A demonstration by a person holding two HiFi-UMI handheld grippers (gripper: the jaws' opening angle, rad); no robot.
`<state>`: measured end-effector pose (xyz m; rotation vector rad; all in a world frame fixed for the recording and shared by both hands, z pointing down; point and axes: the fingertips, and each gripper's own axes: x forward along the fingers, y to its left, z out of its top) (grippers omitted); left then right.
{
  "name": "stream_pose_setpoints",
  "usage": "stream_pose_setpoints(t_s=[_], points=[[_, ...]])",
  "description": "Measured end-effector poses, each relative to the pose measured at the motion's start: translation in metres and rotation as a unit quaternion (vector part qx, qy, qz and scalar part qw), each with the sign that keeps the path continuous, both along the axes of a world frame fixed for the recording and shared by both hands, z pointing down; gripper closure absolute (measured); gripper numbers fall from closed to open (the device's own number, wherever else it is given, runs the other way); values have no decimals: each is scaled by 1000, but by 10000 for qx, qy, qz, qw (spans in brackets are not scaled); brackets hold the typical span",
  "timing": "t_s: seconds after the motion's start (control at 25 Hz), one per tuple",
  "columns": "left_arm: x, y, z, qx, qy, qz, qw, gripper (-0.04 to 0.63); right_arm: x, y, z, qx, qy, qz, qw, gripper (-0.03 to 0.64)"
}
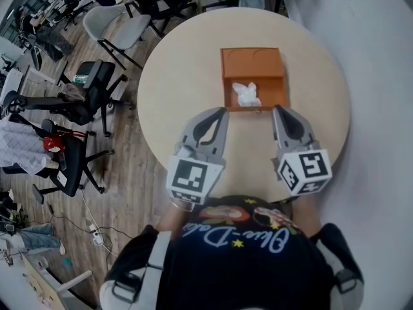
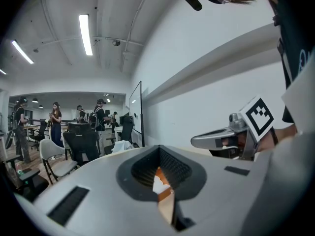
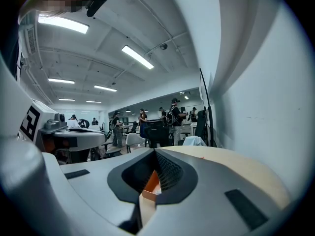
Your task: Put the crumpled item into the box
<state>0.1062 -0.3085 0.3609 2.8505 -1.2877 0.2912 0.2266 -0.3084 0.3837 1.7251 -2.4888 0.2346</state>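
A small orange box point(image 1: 253, 63) sits in the middle of a round pale wooden table point(image 1: 187, 70). Its lid is flipped open toward the far side. The white crumpled paper point(image 1: 247, 94) lies inside the open box, near the front wall. A person in a dark shirt with light writing point(image 1: 239, 250) stands at the near edge of the table and holds a grey tool in each hand. The left gripper point(image 1: 222, 111) and the right gripper point(image 1: 276, 111) both point at the box, one on each side of it. Their tips are just beside the box's front corners. Each one has a cube with black and white squares at the back. In the left gripper view, the left gripper's point(image 2: 165, 200) jaws are closed up tight, with only a thin crack between them and nothing held. A bit of the orange box and the white paper shows through that crack. In the right gripper view, the right gripper's point(image 3: 142, 200) jaws are closed the same way and hold nothing, and a bit of orange shows through. A black office chair point(image 1: 84, 102) stands on the wooden floor point(image 1: 129, 166) to the left of the table.
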Motion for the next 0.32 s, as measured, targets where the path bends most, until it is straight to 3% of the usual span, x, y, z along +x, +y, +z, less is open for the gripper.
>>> stream_pose_setpoints(t_s=[0.32], points=[[-6,1,-4,-6,55,-28,10000,604,-5,1,-4,-20,81,-24,10000,617]])
